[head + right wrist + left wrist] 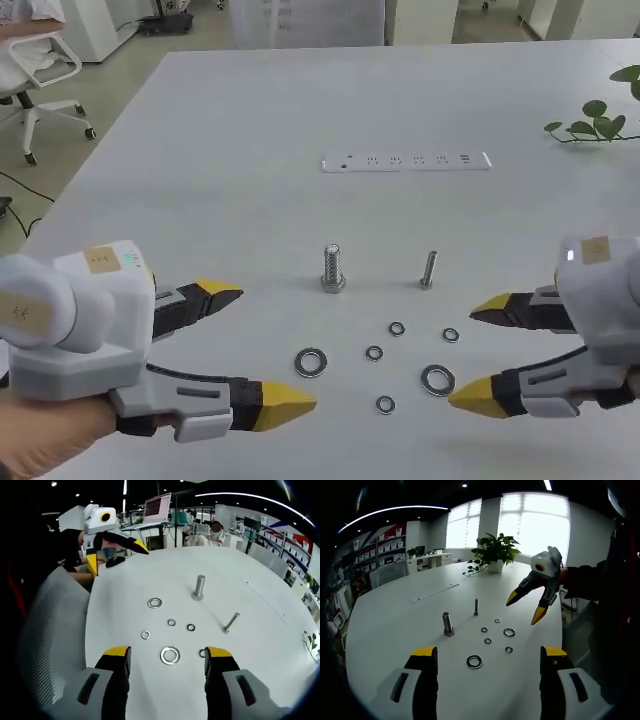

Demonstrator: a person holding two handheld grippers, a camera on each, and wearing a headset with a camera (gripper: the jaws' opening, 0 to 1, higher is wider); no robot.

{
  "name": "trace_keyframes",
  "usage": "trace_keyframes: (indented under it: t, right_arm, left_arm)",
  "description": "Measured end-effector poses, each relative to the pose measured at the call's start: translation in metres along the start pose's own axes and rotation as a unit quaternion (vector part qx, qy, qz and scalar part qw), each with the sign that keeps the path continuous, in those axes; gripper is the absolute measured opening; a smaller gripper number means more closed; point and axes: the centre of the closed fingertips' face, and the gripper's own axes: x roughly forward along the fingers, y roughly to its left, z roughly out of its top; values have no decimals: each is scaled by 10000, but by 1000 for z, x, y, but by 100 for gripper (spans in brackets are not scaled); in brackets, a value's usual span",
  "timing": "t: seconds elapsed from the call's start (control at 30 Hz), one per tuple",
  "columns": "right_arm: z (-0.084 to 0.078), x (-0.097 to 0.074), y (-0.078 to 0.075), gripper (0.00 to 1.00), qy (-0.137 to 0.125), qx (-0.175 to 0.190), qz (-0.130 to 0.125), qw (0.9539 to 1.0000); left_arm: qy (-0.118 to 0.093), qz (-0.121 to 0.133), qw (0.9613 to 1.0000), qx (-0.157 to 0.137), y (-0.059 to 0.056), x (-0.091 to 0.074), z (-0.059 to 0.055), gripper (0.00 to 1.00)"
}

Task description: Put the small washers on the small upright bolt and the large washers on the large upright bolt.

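left tongs (pixel 262 347) & right tongs (pixel 470 352) both wide apart, empty. big washer (pixel 437 379) lies flat just beside right tongs, so right's nearer imo.

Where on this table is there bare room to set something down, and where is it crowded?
Free: the table between power strip and large bolt, and left of that bolt. Crowded: the washers scattered in front of large and small bolt.

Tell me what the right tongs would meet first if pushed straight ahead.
Probably the large washer lying flat just ahead of the right tongs; their height is unclear, so they might pass over it.
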Motion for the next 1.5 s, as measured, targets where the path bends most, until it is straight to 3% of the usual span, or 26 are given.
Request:
trace_keyframes:
  t: [0.33,0.4,0.5,0.7,1.13,1.5]
  right_arm:
    - [-14,14,-3,51,496,-165,188,9985]
    - [-20,17,-3,49,734,-204,245,9968]
    - [-20,20,-3,46,785,-217,289,9963]
    - [-31,29,-5,42,1191,-422,422,9911]
    - [-38,43,-6,36,1569,-671,538,9839]
    - [-40,48,-6,34,1742,-815,582,9796]
  left_arm:
    - [67,-51,10000,27,-2,2,-4,84]
    - [80,-69,9999,39,-3,2,-4,84]
    - [89,-74,9999,43,-3,2,-4,84]
    - [90,-104,9999,53,-5,3,-4,84]
    - [86,-116,9999,62,-7,5,-5,84]
    - [40,-112,9999,46,-8,5,-5,85]
